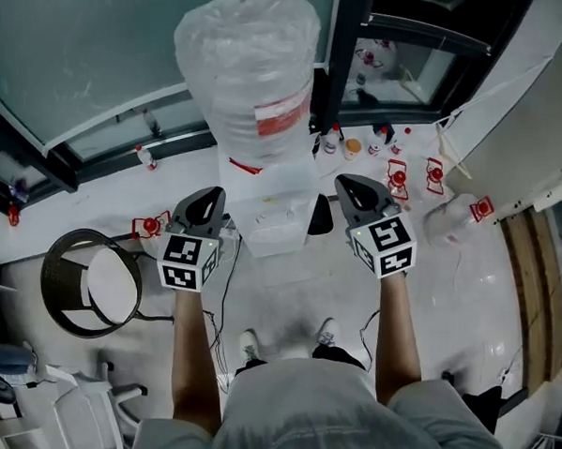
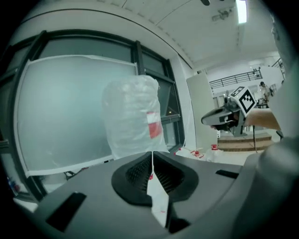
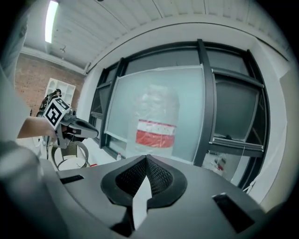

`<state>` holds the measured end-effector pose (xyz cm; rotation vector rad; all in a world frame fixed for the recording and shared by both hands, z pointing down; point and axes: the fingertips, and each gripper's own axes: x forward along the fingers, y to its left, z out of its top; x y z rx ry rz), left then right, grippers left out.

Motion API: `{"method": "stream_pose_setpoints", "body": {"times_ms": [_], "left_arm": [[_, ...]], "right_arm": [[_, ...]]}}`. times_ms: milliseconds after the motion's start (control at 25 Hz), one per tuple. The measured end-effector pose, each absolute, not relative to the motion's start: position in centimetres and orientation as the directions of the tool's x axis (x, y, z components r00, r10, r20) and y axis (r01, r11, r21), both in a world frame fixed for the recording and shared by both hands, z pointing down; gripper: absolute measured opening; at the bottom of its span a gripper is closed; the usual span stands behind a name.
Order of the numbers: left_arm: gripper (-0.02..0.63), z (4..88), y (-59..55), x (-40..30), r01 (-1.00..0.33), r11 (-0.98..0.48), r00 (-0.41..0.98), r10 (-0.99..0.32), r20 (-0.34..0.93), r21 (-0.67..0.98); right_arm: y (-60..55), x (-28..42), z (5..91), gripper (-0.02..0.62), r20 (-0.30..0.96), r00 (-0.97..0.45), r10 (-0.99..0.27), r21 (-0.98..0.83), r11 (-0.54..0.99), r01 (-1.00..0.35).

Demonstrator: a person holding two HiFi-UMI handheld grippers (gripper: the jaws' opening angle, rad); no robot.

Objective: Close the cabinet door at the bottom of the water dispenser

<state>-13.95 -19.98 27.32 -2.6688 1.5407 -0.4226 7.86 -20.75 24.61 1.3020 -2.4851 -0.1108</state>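
The white water dispenser (image 1: pixel 266 210) stands on the floor in front of me, seen from above. On top of it sits a bottle wrapped in clear plastic (image 1: pixel 249 70) with a red label. Its bottom cabinet door is hidden under the top. My left gripper (image 1: pixel 201 206) is raised beside the dispenser's left side and my right gripper (image 1: pixel 357 194) beside its right side. Both are shut and hold nothing. The left gripper view shows its jaws (image 2: pixel 152 156) meeting in front of the bottle (image 2: pixel 133 116). In the right gripper view, its jaws (image 3: pixel 146 161) are likewise together, level with the bottle (image 3: pixel 158 123).
A round dark basket-like stand (image 1: pixel 91 280) sits on the floor at the left. Small red-capped bottles (image 1: pixel 399 177) and a large clear jug (image 1: pixel 454 217) lie at the right. Dark window frames (image 1: pixel 347 46) run behind the dispenser. A white chair (image 1: pixel 84 417) is at lower left.
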Motion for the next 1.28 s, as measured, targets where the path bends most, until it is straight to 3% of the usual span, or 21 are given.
{"method": "stream_pose_setpoints", "body": {"times_ms": [240, 680, 920, 1280], "left_arm": [[0.028, 19.1, -19.7, -15.1, -0.835, -0.486, 0.474, -0.874, 0.109, -0.259], [0.028, 10.8, -19.2, -14.5, -0.827, -0.473, 0.515, -0.854, -0.072, -0.303], [0.028, 10.4, -19.2, -14.1, -0.816, -0.453, 0.507, -0.859, -0.068, -0.359], [0.028, 10.9, -19.4, -14.4, -0.819, -0.481, 0.523, -0.85, -0.062, -0.314]], "right_arm": [[-21.3, 4.6, 17.4, 0.028, 0.171, -0.537, -0.826, 0.364, 0.56, -0.745], [-20.9, 4.3, 11.7, 0.028, 0.042, -0.579, -0.814, 0.361, 0.553, -0.751], [-20.8, 4.5, 11.0, 0.028, 0.033, -0.585, -0.81, 0.375, 0.552, -0.744], [-21.5, 4.6, 11.6, 0.028, 0.037, -0.578, -0.815, 0.365, 0.55, -0.751]]}}
